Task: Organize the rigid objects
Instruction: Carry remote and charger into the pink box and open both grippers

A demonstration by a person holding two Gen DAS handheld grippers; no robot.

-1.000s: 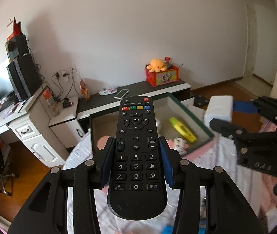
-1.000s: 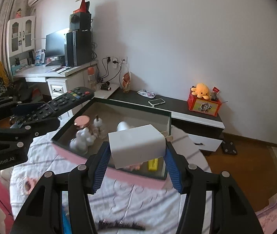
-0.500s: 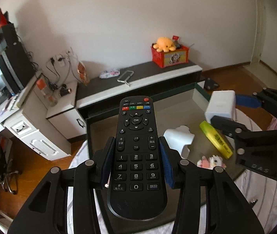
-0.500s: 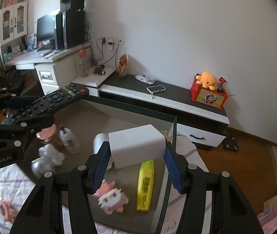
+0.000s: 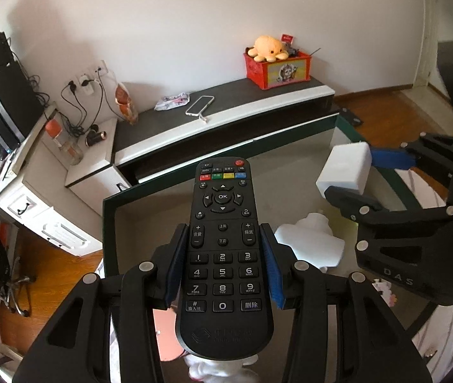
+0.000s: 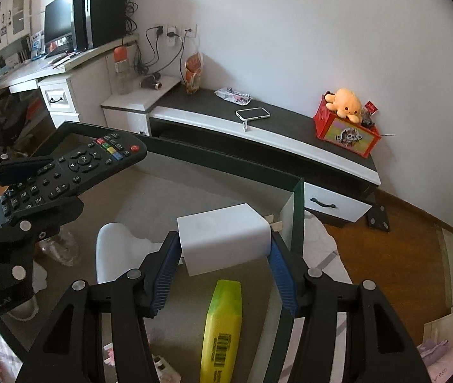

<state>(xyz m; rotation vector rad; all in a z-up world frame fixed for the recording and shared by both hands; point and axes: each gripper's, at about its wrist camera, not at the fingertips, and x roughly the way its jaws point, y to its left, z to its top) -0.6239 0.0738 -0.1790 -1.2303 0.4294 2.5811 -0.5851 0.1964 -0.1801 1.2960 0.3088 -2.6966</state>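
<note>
My left gripper (image 5: 223, 255) is shut on a black remote control (image 5: 223, 249), held buttons-up above the dark-rimmed box (image 5: 111, 223). The remote also shows at the left of the right wrist view (image 6: 66, 172). My right gripper (image 6: 223, 265) is shut on a white charger block (image 6: 223, 239) and holds it over the box's right half, near the box wall (image 6: 293, 210). The block shows in the left wrist view (image 5: 344, 169). Inside the box lie a yellow highlighter (image 6: 221, 328), a white plastic piece (image 6: 114, 249) and a small clear bottle (image 6: 60, 249).
The box sits on a bed with a pink-patterned sheet (image 6: 319, 249). Beyond it stands a low black-and-white TV bench (image 6: 258, 140) with a phone (image 6: 253, 113) and a red crate with an orange plush (image 6: 347, 121). A desk with monitor (image 6: 57, 25) is at the left.
Both grippers have moved forward and lower over the box, still holding the remote and the white block. The box interior now fills more of both views.
</note>
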